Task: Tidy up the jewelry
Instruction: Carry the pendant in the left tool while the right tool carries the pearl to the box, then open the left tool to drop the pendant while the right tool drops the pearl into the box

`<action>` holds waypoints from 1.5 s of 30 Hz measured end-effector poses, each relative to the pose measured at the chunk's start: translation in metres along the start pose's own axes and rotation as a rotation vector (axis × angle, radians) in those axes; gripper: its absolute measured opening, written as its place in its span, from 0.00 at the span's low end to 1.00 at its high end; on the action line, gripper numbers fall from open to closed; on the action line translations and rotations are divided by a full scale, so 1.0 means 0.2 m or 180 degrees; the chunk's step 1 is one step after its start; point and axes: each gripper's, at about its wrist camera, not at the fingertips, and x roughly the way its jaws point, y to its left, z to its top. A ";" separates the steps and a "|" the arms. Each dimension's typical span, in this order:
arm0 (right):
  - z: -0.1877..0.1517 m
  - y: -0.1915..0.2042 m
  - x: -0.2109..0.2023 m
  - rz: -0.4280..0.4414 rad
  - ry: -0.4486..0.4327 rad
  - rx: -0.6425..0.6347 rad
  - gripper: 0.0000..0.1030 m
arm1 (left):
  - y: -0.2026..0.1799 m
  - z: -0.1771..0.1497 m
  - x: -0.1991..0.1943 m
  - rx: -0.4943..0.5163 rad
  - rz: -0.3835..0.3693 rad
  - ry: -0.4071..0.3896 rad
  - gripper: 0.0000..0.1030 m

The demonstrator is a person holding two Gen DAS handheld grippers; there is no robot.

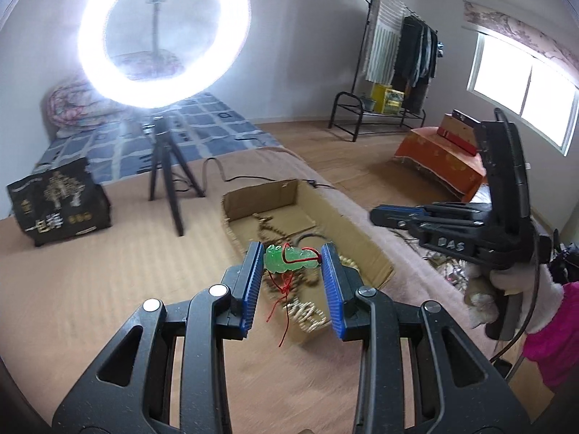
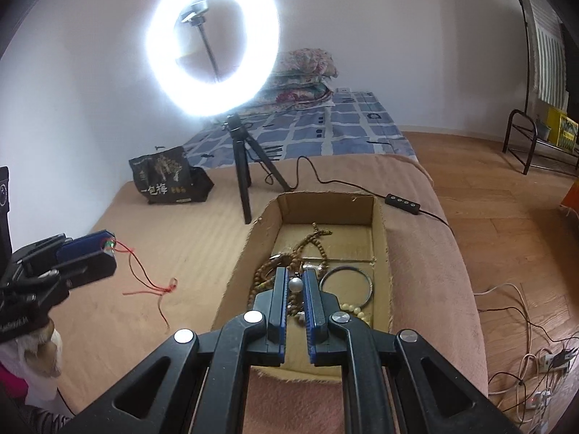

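Green pendant (image 1: pixel 291 258) gripped in my left claw (image 1: pixel 291 266); right claw (image 2: pixel 296 285) pinches a pearl (image 2: pixel 295 284) over the cardboard box (image 2: pixel 380 224). Next: lay each down separately.

Your ring light (image 1: pixel 163 34) blows out to pure white in both views, its haze washing over the wall behind it. Daylight from the window (image 1: pixel 521 86) also overexposes. Fisheye bending curves the edges, corners go black, and the beads (image 1: pixel 307 316) below you smear with motion blur.
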 end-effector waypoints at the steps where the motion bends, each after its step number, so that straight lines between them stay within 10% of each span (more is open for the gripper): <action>1: 0.01 -0.01 0.01 -0.0005 0.0000 0.0011 0.06 | -0.02 0.01 0.02 0.0002 -0.0024 0.0001 0.32; 25: 0.06 -0.16 0.25 -0.0005 0.0116 0.0175 0.08 | -0.14 -0.03 0.34 0.0007 -0.0177 0.0315 0.32; 32: 0.06 -0.16 0.24 -0.0092 0.0082 0.0171 0.31 | -0.14 -0.03 0.36 -0.0031 -0.0152 0.0355 0.49; 45: 0.06 -0.12 0.16 -0.0265 -0.0027 0.0155 0.73 | -0.12 -0.05 0.28 -0.0047 -0.0066 0.0324 0.49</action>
